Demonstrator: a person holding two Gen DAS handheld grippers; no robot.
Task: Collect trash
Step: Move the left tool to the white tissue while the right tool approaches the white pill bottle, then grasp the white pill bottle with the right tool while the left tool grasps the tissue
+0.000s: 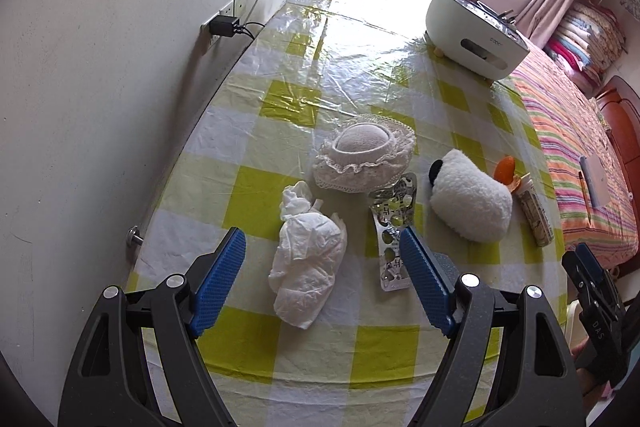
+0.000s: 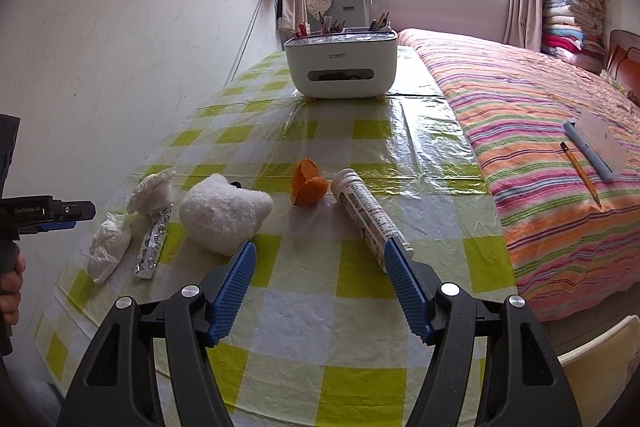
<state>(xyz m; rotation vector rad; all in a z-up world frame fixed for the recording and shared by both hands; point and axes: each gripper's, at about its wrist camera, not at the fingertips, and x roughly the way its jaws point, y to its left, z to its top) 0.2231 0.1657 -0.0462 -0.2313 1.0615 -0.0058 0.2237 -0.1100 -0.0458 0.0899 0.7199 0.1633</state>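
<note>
Left hand-held gripper (image 1: 322, 239) is hovering over the green-and-white checked plastic-covered desk (image 1: 304, 39), jaws spread wide, gripping nothing. Crumpled white tissue wad (image 1: 306, 255) is lying between its blue pads, nearer the 11 o'clock one, not touching either. Silver used blister pill strip (image 1: 394, 227) is lying just at 3 o'clock of the tissue, its near end hidden behind the right pad. At 12 o'clock, white lace-trimmed knitted hat (image 1: 366, 157) is sitting just behind both, looks like a keeper, not trash. White fluffy plush toy with black ear (image 1: 470, 201) is at 2 o'clock.

Right hand-held gripper (image 2: 320, 251) is also released and empty, jaws wide. Orange curled fruit peel (image 2: 306, 183) is sitting at 12 o'clock, well clear of the pads. White printed plastic tube with ribbed cap (image 2: 366, 213) is lying at 1 o'clock, its near end running behind the right pad. White rounded desktop organizer box holding pens (image 2: 342, 65) is standing far at 12 o'clock. No bin is visible.

Risks, as I judge: the tissue is soft, so a shallow close could tear off a corner or drag the blister strip along; the flat strip could slide on the slick plastic cover; the tube could roll toward the striped bed (image 2: 540, 115); the plush or the hat could get grabbed by mistake.
</note>
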